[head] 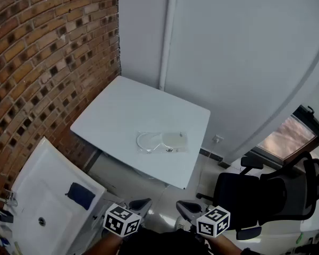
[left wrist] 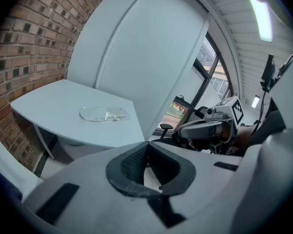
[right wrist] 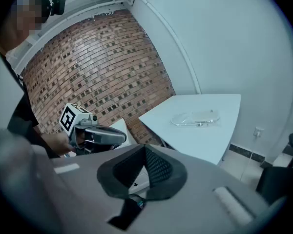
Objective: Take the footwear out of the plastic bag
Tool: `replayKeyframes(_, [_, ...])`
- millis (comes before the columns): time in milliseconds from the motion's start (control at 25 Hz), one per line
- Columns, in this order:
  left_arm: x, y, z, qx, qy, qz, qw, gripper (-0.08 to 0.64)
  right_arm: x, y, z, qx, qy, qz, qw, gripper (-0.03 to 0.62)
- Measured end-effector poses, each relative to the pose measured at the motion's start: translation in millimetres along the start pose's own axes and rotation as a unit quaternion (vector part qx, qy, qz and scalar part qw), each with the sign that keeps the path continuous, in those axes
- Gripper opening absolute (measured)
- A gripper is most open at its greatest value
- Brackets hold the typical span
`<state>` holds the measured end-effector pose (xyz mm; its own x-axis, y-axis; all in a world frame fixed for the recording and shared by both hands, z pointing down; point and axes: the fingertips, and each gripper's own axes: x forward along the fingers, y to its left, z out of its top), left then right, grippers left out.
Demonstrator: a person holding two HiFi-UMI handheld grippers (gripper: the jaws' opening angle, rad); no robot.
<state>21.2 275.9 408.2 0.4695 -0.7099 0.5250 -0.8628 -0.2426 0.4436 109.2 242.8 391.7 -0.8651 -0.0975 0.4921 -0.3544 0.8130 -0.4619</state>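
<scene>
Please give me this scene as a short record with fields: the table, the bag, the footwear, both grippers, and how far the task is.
table: white, beside the brick wall
plastic bag: clear, lying flat on the table, untouched
footwear: pale, inside the bag; the kind is too small to tell
left gripper: fingers together, nothing between them, well short of the table
right gripper: fingers together, nothing between them, well short of the table
task state: not yet begun

Open above table around bag; wall left, chair right.
</scene>
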Motion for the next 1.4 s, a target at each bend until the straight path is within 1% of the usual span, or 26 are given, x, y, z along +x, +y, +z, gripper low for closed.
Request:
replayKeyframes(160, [-3.2,23.8,-5.1,0.013,0.015,-0.008,0.9998,0.006,24.5,9.9,7.8,-0.011,-0.010,-0.008,1.000,0.003])
replayKeyframes(320, [6.2,42.7,-5.0,0.018,0.038,-0.016,0.9990,0.006,35.4,12.6,10.8,-0.025,-0.001,-0.019,1.000,0.003])
replayKeyframes(400, [15.8,44.6,2.2,0.019,0.038,-0.025,0.9988,0.006,34.4,0.2,11.9,-0.017,0.001,-0.031,0.999,0.003])
replayKeyframes(480, [30.0,48.0,12.4,0.021,0.037,-0.032,0.9986,0.006,35.8,-18.8,15.5,0.001,0.001,-0.041,0.999,0.003])
replayKeyframes(600, [51.3,55.1,31.0,0.023,0.034,-0.032,0.9986,0.006,40.6,-42.6,26.1,0.008,0.002,-0.041,0.999,0.003])
replayKeyframes(760, [71.1,64.2,61.8,0.026,0.023,-0.012,0.9993,0.006,47.9,-76.4,46.6,-0.005,0.000,-0.036,0.999,0.003])
replayKeyframes(920, [95.5,74.5,89.5,0.048,0.021,0.020,0.9984,0.006,58.7,-123.6,70.2,-0.043,0.003,-0.036,0.998,0.003])
replayKeyframes(1080, [138.4,82.8,105.7,0.061,0.047,0.052,0.9957,0.006,66.3,-180.1,82.2,-0.074,0.019,-0.044,0.996,0.003])
replayKeyframes(1240, [168.9,91.4,118.5,0.069,0.073,0.080,0.9918,0.006,70.1,-211.7,79.4,-0.115,0.032,-0.058,0.991,0.003])
replayKeyframes(1320, [182.8,95.9,126.9,0.082,0.087,0.087,0.9890,0.006,73.1,-224.7,78.4,-0.132,0.036,-0.068,0.988,0.003])
replayKeyframes(1400, [192.5,102.0,132.7,0.101,0.104,0.090,0.9853,0.006,76.9,-232.4,77.0,-0.139,0.036,-0.077,0.987,0.005])
